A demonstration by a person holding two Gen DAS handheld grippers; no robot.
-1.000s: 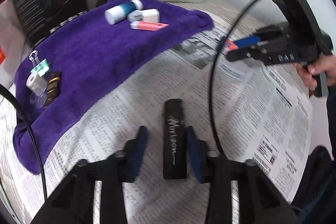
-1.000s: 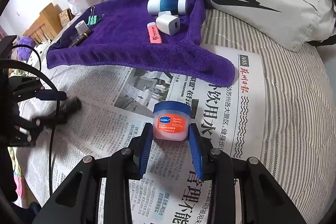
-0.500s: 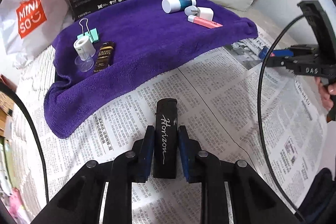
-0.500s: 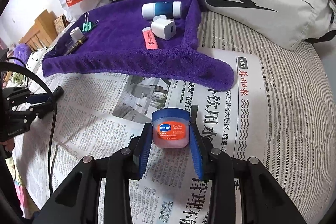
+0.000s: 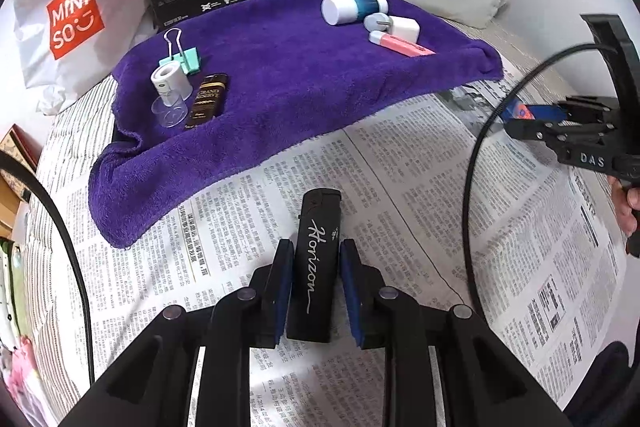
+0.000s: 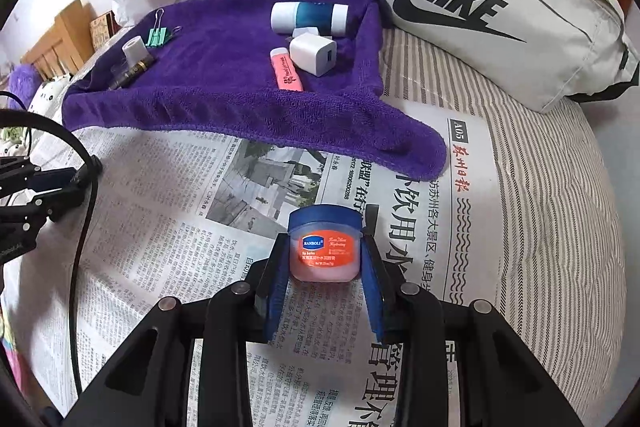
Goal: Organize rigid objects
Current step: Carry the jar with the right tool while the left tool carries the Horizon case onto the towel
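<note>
Your left gripper pinches the black lighter, long axis pointing ahead at the purple towel. Your right gripper clamps the balm jar; the towel's near corner lies just beyond it.

Left gripper: tilted steeply downward, blue pads pressed flat against both sides of a black lighter, jaws nearly together. Right gripper: similar downward tilt, pads clamped on either side of a small jar, jaws partly apart around it. In the left wrist view, fingers of the person's right hand wrap the right gripper's handle at the frame edge.
</note>
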